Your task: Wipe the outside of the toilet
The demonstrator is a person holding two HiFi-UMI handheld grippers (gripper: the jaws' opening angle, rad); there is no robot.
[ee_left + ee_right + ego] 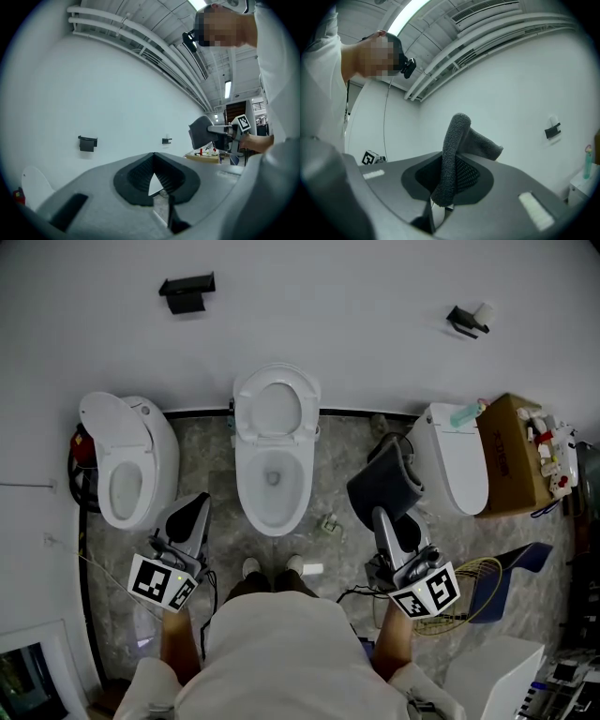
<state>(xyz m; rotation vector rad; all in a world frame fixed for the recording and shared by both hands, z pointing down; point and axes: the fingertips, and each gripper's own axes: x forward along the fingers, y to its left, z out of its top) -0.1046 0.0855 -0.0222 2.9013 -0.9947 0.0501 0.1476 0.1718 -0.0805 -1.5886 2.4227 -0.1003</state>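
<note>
The toilet point(274, 465) directly ahead of the person stands against the wall, between two other toilets point(127, 460) point(455, 460). Its long axis runs from the wall straight out toward the person's shoes. The raised lid is at the wall end and the rounded front of the bowl points at the person. The right gripper point(382, 517) is clamped on a dark grey cloth point(384, 486), which stands up out of its jaws and folds over at the top. The cloth is in the air to the right of the middle toilet and touches no porcelain. The left gripper point(200, 502) hangs to the left of the bowl, its jaws pressed together at the tips with nothing between them. How far the wiping has got cannot be read here: the outside of the bowl shows no streaks, wet patches or dirt. The raised cloth would suit a moment just short of reaching the toilet as well as one just clear of it.
</note>
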